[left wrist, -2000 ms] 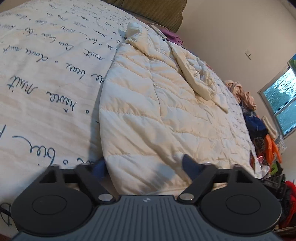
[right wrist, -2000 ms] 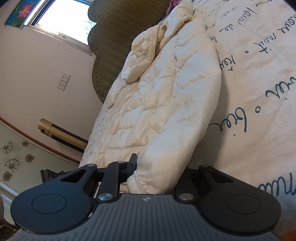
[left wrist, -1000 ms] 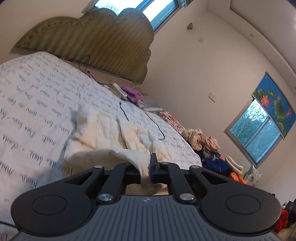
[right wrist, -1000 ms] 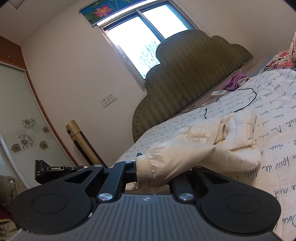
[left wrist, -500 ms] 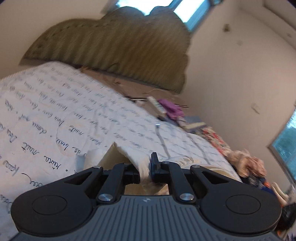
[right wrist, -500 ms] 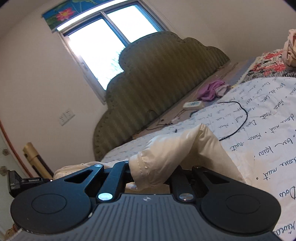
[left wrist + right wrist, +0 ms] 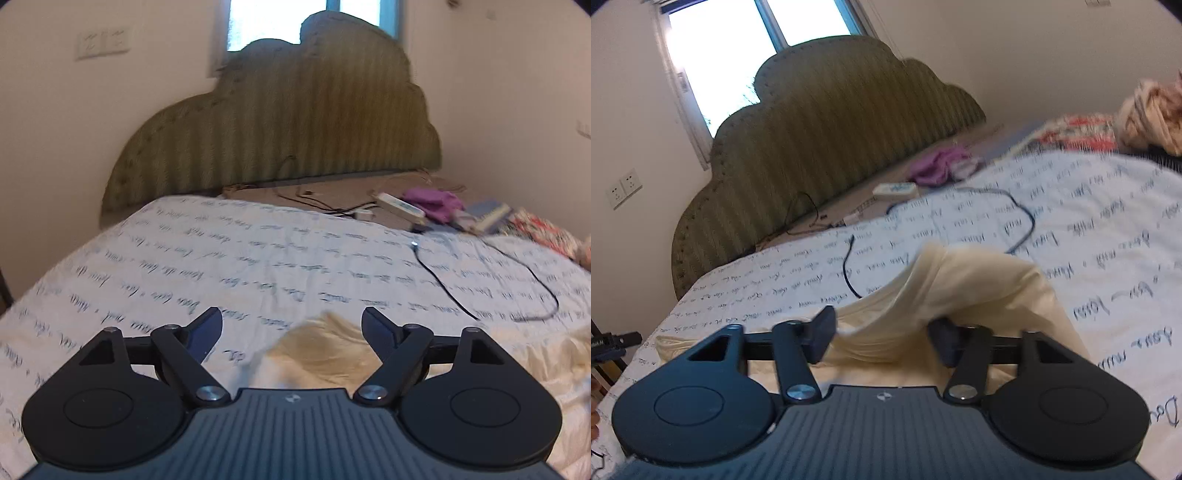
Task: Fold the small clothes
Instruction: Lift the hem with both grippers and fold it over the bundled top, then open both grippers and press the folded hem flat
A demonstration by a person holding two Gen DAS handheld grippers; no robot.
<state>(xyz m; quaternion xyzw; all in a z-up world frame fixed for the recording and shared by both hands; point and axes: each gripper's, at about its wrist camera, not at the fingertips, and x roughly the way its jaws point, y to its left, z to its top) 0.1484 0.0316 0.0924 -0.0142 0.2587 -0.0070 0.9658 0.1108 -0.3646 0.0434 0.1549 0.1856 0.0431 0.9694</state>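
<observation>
A cream padded jacket (image 7: 325, 350) lies on the bed's white bedspread with dark script (image 7: 258, 266). In the left wrist view my left gripper (image 7: 291, 325) is open, with the jacket's folded edge low between its fingers, not held. In the right wrist view the jacket (image 7: 960, 288) bulges up just ahead of my right gripper (image 7: 882, 330), which is open with the fabric lying between its spread fingers. Much of the jacket is hidden under both grippers.
A green scalloped headboard (image 7: 280, 129) stands at the far end under a window. A black cable (image 7: 1015, 218) loops over the bedspread. A power strip (image 7: 400, 205), purple cloth (image 7: 432, 199) and piled clothes (image 7: 1152, 110) lie at the right.
Both grippers were shut on the jacket's hem and carried it up and over toward the headboard. Now both have opened and let the fabric go, and the jacket lies folded.
</observation>
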